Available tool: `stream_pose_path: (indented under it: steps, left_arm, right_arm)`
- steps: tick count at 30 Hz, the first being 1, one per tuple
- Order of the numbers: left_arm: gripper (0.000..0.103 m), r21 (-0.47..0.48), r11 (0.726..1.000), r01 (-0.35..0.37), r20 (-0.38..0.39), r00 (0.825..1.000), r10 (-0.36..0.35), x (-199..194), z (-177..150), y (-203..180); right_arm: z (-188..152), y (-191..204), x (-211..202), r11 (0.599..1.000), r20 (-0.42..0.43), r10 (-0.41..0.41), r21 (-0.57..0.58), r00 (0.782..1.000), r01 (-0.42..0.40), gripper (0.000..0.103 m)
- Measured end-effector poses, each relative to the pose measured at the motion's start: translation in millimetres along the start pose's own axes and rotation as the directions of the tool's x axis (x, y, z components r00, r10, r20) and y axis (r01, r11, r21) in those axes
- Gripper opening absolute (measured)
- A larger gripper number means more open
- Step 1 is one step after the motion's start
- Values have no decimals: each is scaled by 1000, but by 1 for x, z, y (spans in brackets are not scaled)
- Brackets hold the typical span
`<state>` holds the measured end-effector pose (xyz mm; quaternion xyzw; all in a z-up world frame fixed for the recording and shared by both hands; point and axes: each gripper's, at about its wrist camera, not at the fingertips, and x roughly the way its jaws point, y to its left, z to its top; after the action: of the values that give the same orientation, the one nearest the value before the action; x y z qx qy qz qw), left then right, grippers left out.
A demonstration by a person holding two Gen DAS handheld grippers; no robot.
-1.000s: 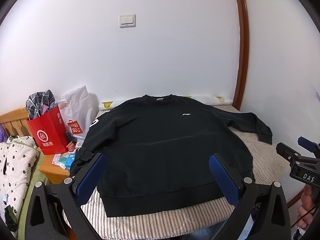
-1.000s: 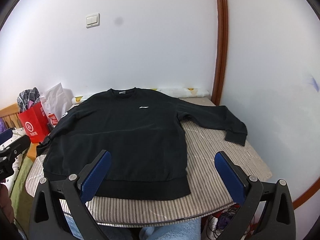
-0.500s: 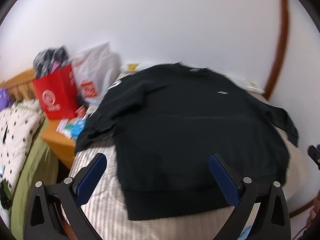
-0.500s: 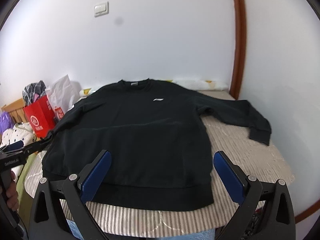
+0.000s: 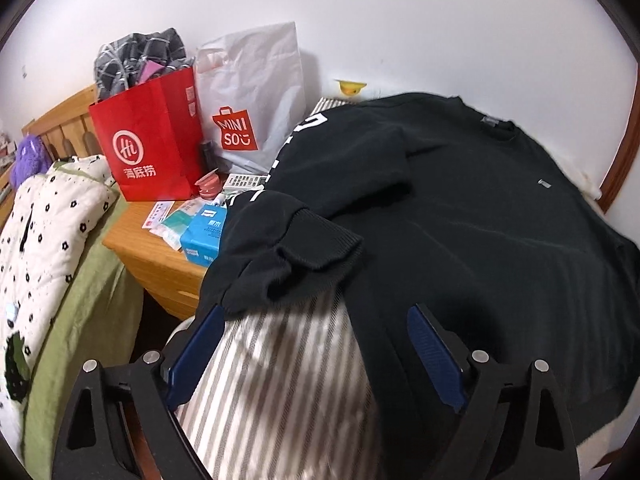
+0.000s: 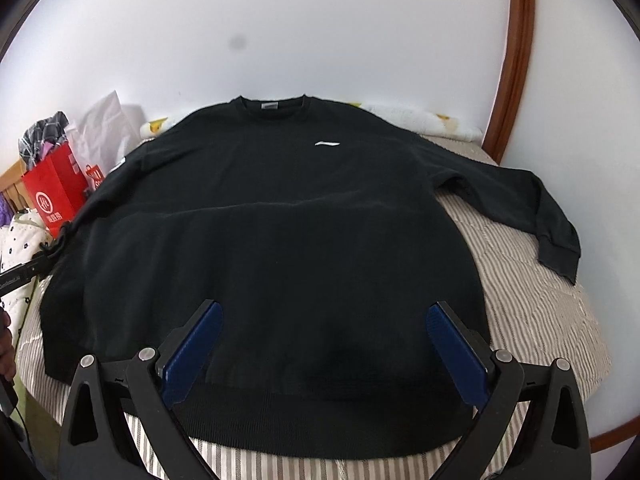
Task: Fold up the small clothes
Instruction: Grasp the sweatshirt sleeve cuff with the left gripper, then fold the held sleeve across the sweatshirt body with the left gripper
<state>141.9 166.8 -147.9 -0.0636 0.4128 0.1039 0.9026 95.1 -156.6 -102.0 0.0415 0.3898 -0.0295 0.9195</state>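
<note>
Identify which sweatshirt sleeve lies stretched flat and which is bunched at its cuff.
The sleeve toward the wooden door frame lies flat; the sleeve beside the red bag is bunched, cuff curled over.

A black long-sleeved cotton sweatshirt (image 6: 280, 240) lay flat on the grey-and-white striped cloth-covered table (image 6: 540, 320), collar toward the far wall, hem nearest the black two-finger right gripper with blue pads (image 6: 324, 344), which hung above that hem. One sleeve stretched out to the right of that gripper. The other sleeve's ribbed cuff (image 5: 316, 248) lay ahead of the black two-finger left gripper with blue pads (image 5: 316, 352) — bunched at the table's left edge, with bare striped cloth between the gripper's fingers. Beyond and left of the cuff stood a light wooden bedside cabinet (image 5: 156, 256); on it, a red paper shopping bag (image 5: 148, 140) with a white plastic shopping bag (image 5: 256, 92) to its right — both against the wall.
</note>
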Motion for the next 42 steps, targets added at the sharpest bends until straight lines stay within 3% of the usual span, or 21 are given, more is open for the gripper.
stream_pose_path:
  steps: [5,8,10,13,19,27,34,42]
  left_arm:
    - [82,43,997,-71,-8,997,71,29,9,-1]
    - [68,49,996,-80,-25,996,82,42,13,2]
    - [42,40,996,-74,-38,996,76,48,16,5]
    - [18,9,997,-75,-31,997,76,45,25,7]
    - [14,32,999,-20,2,1000,20,22,47,-11]
    - [14,48,986,160,31,986,-161,-2,82,-69]
    - [13,128,948,290,32,955,-296,-8,112,-155]
    - [13,192,889,417,2,905,-425,6,125,-255]
  right_arm:
    - [8,4,21,1000,-36,-25,-16,999,24,100]
    - [13,6,31,999,-53,-29,-14,998,28,100]
    - [16,8,37,999,-63,-29,-16,998,28,100]
    - [20,10,46,999,-74,-23,-24,997,21,100]
    - [26,8,55,1000,-74,14,-24,997,-16,100]
    - [39,-23,54,1000,-34,24,3,999,-24,100]
    - [45,-65,47,1000,1,-23,4,1000,23,100]
    - [40,-113,52,996,-7,-70,49,998,70,100]
